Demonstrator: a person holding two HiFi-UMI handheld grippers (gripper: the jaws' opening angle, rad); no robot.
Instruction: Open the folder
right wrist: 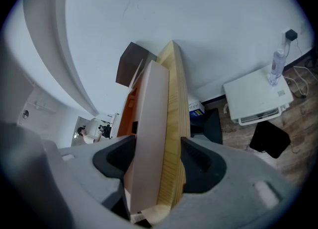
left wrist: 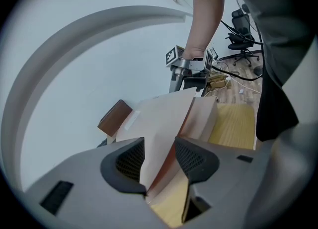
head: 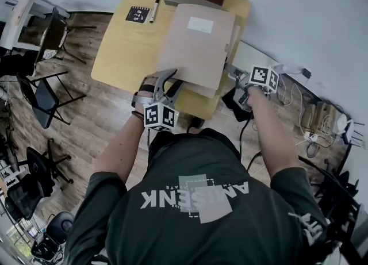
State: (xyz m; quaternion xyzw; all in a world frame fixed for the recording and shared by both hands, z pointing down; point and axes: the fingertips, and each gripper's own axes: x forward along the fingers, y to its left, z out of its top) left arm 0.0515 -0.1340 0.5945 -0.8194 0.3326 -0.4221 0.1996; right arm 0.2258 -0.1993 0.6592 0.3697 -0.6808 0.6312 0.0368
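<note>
Head view: we stand at the wooden table [head: 121,51], where the folder [head: 195,51] lies at the near edge with its front cover [left wrist: 161,123] partly raised. Our left gripper [head: 168,81] has that cover between its jaws, which stand apart and do not pinch it. Our right gripper [head: 234,77] is clamped on the lower leaf [right wrist: 149,138] and the table edge together. We judge it best to close on the cover first, then swing it over slowly, keeping the right hold firm.
</note>
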